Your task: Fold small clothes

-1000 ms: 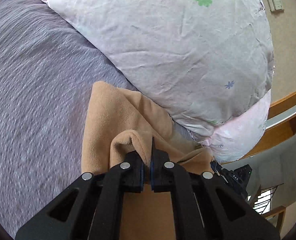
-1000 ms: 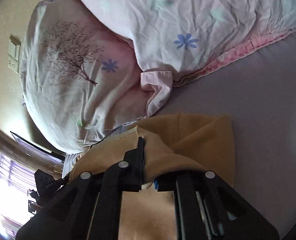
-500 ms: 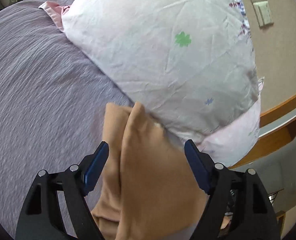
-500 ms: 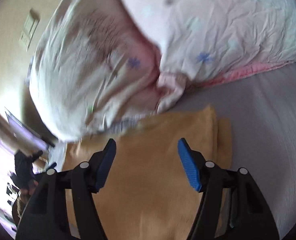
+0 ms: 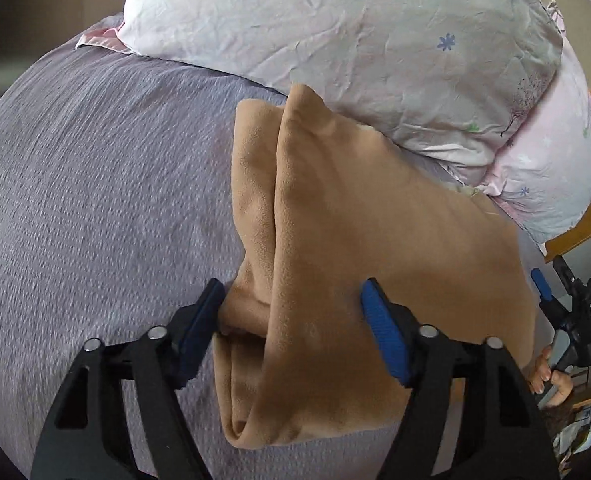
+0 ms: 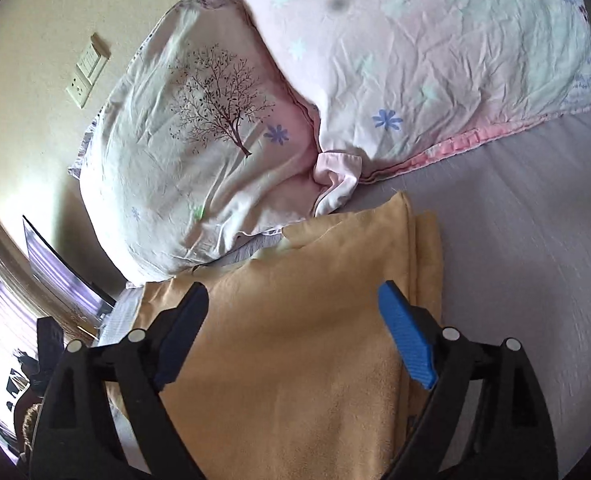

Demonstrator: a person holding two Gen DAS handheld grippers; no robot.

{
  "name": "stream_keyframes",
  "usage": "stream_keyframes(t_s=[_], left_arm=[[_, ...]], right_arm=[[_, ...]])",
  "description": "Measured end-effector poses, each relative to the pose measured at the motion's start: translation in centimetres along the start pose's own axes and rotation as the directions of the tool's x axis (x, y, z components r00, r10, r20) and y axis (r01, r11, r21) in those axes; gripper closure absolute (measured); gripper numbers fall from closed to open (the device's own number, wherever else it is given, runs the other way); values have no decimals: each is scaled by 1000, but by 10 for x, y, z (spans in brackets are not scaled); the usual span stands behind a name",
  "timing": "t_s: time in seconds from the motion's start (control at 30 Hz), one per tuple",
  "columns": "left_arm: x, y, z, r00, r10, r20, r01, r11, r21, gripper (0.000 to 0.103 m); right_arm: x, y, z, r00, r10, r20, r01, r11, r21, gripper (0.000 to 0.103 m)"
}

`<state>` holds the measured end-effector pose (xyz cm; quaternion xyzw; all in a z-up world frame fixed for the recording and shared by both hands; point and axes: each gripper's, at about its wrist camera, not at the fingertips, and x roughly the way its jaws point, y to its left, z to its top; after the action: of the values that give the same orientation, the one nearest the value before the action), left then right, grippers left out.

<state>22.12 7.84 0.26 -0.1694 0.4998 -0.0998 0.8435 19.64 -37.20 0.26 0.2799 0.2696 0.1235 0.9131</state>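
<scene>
Your left gripper sits with its ribbed blue pads spread wide, straddling the near end of the tan garment and gripping nothing; the left pad lies just beside a bunched fold. Your right gripper is likewise spread apart, hovering over the same tan garment with both pads clear of the cloth. The garment is soft, matte fleece, folded into a long slab with rounded, stacked edges showing as layered ridges along one side. It lies on the grey-purple bedspread, a finely ribbed weave. Its long axis runs away from both grippers toward the pillows, and its far end butts against the crumpled, flower-printed pillow. A second pillow bearing a tree print overlaps the garment's far corner, with a wall switch plate beyond.
</scene>
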Motion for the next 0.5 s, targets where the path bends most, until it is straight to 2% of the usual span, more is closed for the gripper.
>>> stream_keyframes(t_s=[0.03,0.07,0.1,0.17,0.23,0.3,0.37,0.43,0.5], left_arm=[[6,-2,2,998,-61,-29,60,997,-42,80],[12,6,0,986,-157,-54,149,981,-125,80],[12,7,-1,985,-166,-47,157,975,-155,80],[8,10,0,973,-228,-31,219,959,-180,82],[-4,3,6,938,-345,18,341,915,-217,83],[-22,-22,13,906,-419,62,423,889,-177,83],[-31,-61,19,873,-482,68,487,867,-108,83],[-28,-114,21,834,-550,44,551,833,-35,83],[-10,-165,18,797,-604,-15,604,796,23,83]], right_arm=[[6,0,-2,1000,5,4,-5,1000,9,16],[10,-1,-4,1000,7,11,-8,1000,18,16],[11,-4,-4,1000,8,18,-8,1000,29,16],[7,-12,-3,999,18,34,-21,998,67,16],[3,-24,-1,998,31,56,-38,991,125,16],[0,-35,1,997,37,73,-49,984,174,16],[-9,-42,4,994,33,100,-52,979,199,16],[-16,-46,6,992,6,123,-29,981,191,16],[-21,-51,8,988,-39,147,11,982,188,16]])
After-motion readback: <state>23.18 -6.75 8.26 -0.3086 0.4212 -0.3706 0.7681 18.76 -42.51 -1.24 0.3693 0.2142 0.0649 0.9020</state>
